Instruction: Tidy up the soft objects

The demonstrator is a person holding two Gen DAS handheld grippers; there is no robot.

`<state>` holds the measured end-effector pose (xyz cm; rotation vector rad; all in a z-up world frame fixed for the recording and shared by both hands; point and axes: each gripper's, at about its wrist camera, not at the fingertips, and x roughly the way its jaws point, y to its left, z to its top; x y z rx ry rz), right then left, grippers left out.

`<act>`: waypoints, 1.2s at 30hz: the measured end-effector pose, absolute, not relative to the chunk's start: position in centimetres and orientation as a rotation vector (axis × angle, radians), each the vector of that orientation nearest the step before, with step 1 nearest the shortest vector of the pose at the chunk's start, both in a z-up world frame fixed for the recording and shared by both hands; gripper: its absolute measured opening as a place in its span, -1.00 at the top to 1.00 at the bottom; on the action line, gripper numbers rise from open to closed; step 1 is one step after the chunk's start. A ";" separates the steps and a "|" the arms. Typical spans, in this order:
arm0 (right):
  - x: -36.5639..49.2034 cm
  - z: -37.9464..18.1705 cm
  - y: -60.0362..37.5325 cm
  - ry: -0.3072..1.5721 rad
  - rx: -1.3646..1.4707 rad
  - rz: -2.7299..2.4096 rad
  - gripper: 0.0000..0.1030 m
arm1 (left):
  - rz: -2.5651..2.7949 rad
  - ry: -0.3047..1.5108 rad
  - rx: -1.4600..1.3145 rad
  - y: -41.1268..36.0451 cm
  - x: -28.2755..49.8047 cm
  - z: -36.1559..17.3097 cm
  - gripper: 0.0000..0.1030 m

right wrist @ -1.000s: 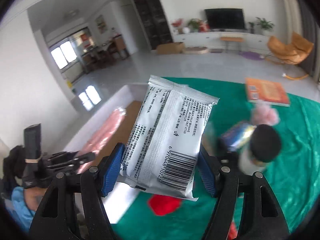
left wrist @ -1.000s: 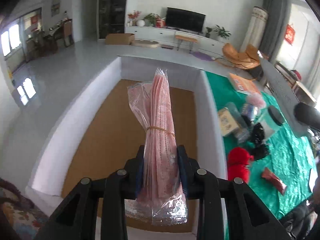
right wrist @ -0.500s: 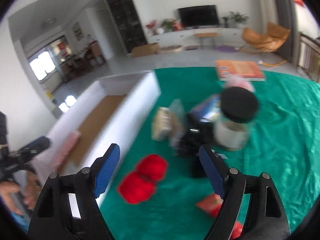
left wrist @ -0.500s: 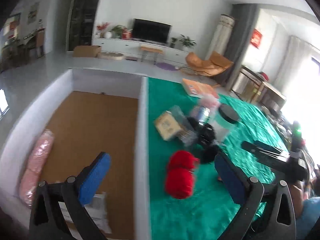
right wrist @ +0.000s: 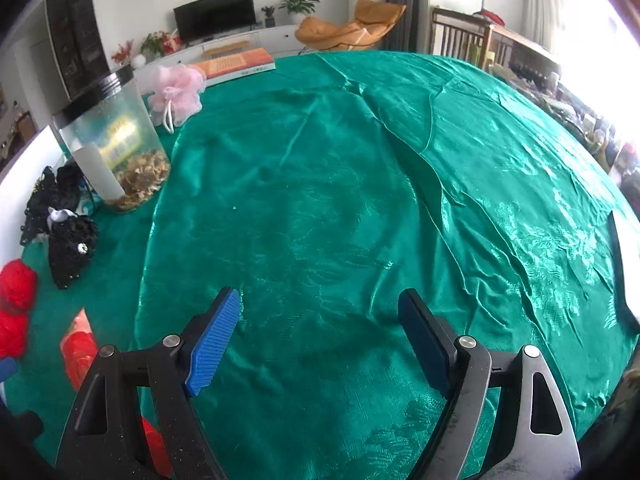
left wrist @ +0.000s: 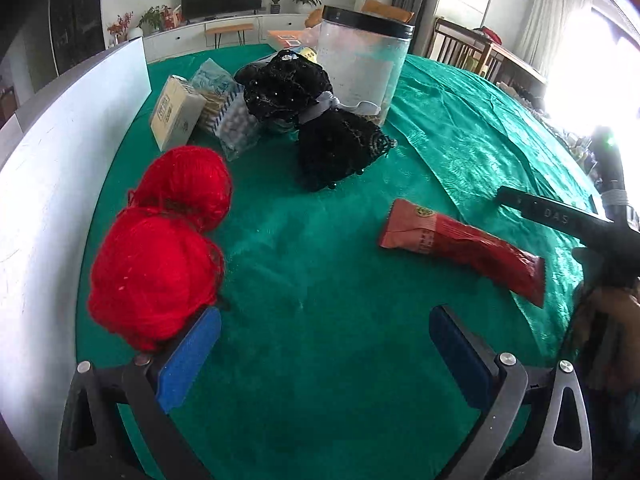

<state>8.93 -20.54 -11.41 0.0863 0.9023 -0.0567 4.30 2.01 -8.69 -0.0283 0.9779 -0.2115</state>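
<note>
A living room with a TV wall lies behind the desk (right wrist: 320, 184), spread with wrinkled green cloth. The left gripper (left wrist: 324, 344) gapes wide and empty, red yarn balls (left wrist: 160, 248) touching its left finger, a black lace bundle (left wrist: 320, 120) and clear jar (left wrist: 362, 64) beyond it. Only the right gripper (right wrist: 320, 328), equally wide and empty, shows the pink pouf (right wrist: 177, 92) far ahead to its left.

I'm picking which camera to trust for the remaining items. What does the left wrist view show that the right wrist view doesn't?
Only the left wrist view shows the beige box, the clear bag of small items and the white bin wall up close. Only the right wrist view shows the pink mesh puff and orange book. Both show the red yarn balls, black lace fabric, lidded clear jar, red snack packet and green tablecloth. The left gripper and right gripper are both open.
</note>
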 end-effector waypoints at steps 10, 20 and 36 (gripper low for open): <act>7.0 -11.4 -20.5 0.893 0.078 -0.069 -0.67 | -0.139 0.946 0.063 0.6 7.2 -9.4 -1.00; 6.9 -11.4 -20.5 0.892 0.075 -0.070 -0.68 | -0.135 0.937 0.059 0.8 7.0 -9.5 -1.00; 6.9 -11.5 -20.5 0.893 0.074 -0.069 -0.71 | -0.135 0.936 0.059 0.8 7.0 -9.6 -1.00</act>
